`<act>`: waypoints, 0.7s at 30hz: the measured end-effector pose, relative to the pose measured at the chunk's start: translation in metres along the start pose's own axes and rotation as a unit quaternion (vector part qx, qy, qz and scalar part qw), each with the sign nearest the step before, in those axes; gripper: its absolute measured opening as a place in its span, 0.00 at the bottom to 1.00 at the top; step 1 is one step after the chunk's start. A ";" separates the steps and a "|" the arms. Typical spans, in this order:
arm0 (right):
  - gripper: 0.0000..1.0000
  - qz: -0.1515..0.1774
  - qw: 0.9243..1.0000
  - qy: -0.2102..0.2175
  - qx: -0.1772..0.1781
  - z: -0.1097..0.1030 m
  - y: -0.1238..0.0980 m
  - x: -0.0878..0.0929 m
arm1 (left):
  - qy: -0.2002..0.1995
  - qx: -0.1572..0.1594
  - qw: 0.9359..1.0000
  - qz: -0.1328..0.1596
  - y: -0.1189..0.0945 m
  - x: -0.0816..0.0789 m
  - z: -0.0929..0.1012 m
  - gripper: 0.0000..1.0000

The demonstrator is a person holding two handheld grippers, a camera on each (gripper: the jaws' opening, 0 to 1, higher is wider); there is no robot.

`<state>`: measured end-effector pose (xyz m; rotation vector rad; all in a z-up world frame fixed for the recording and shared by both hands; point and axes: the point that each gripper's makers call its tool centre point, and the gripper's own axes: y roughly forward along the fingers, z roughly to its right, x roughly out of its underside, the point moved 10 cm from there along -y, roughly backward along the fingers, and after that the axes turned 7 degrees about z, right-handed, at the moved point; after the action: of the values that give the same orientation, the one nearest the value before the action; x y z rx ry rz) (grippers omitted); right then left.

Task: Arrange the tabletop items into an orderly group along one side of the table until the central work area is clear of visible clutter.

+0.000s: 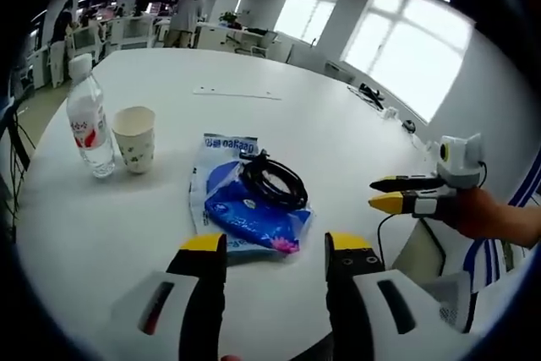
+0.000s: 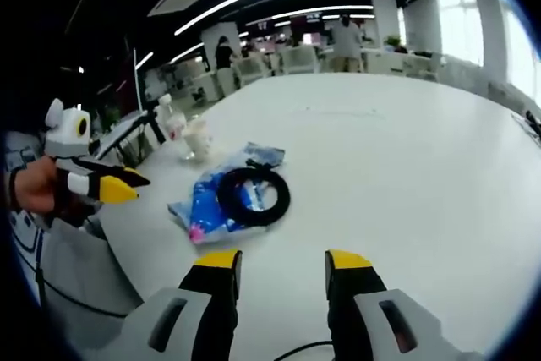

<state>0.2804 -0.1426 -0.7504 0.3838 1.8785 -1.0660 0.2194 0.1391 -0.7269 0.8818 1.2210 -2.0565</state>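
Left gripper (image 1: 275, 247) jaws released, empty; blue wipes pack (image 1: 245, 205) just ahead, black cable coil (image 1: 272, 179) on top, print unreadable. Right gripper (image 2: 281, 265) also released, pack ahead-left.

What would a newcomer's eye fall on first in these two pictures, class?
First, the bright blue plastic packet near the middle of the round white table, with a coiled black cable lying on it. Next, the clear plastic water bottle and the patterned paper cup standing side by side beyond the packet. Both yellow-tipped grippers, left and right, are open and hold nothing.
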 end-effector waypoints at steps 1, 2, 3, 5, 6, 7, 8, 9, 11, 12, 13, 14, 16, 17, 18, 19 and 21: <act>0.39 -0.001 1.000 0.002 -0.001 -0.001 0.000 0.001 | -0.002 -0.001 1.000 0.000 0.001 0.001 0.002 0.45; 0.39 -0.001 1.000 0.003 -0.001 -0.002 0.002 0.000 | -0.005 -0.002 1.000 -0.002 0.003 0.002 0.004 0.45; 0.39 -0.002 1.000 0.005 -0.003 -0.002 0.004 0.000 | -0.007 -0.003 1.000 -0.003 0.004 0.002 0.003 0.45; 0.39 -0.003 1.000 0.008 -0.004 -0.002 0.008 -0.001 | -0.011 -0.004 1.000 -0.004 0.008 0.001 0.004 0.45; 0.39 -0.004 1.000 0.011 -0.006 -0.001 0.012 -0.002 | -0.013 -0.004 1.000 -0.005 0.010 0.001 0.004 0.45; 0.39 -0.004 1.000 0.013 -0.007 0.000 0.014 -0.002 | -0.015 -0.005 1.000 -0.005 0.011 0.000 0.004 0.45; 0.39 -0.004 1.000 0.016 -0.008 0.000 0.016 -0.003 | -0.022 -0.006 1.000 -0.005 0.013 0.000 0.005 0.45; 0.39 -0.003 1.000 0.018 -0.008 -0.001 0.018 -0.004 | -0.026 -0.006 1.000 -0.004 0.015 -0.001 0.003 0.45; 0.39 -0.003 1.000 0.025 -0.011 -0.001 0.022 -0.003 | -0.031 -0.008 0.999 -0.005 0.020 -0.003 0.000 0.44; 0.39 -0.003 0.999 0.031 -0.011 -0.001 0.024 -0.002 | -0.034 -0.009 0.999 -0.007 0.023 -0.004 0.002 0.44; 0.39 -0.001 0.999 0.043 -0.010 0.000 0.026 -0.003 | -0.040 -0.010 0.999 -0.008 0.026 -0.004 0.001 0.44; 0.39 0.003 0.999 0.052 -0.010 0.001 0.028 -0.003 | -0.042 -0.010 0.999 -0.007 0.028 -0.004 0.000 0.44; 0.39 0.001 0.998 0.070 -0.006 0.004 0.032 -0.003 | -0.050 -0.014 0.999 -0.007 0.030 -0.002 0.002 0.43; 0.39 0.002 0.997 0.076 -0.003 0.006 0.034 -0.004 | -0.055 -0.015 0.998 -0.006 0.033 -0.003 0.001 0.43; 0.39 0.005 0.997 0.079 -0.002 0.008 0.035 -0.004 | -0.058 -0.016 0.998 -0.006 0.035 -0.004 0.000 0.43; 0.39 0.005 0.996 0.086 -0.002 0.011 0.037 -0.005 | -0.060 -0.018 0.998 -0.006 0.036 -0.005 0.001 0.43; 0.39 0.010 0.995 0.099 0.002 0.013 0.040 -0.007 | -0.064 -0.019 0.998 -0.006 0.040 -0.007 -0.001 0.43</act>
<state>0.3167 -0.1283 -0.7681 0.5263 2.0435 -1.0501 0.2538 0.1245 -0.7425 0.7160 1.1951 -2.0576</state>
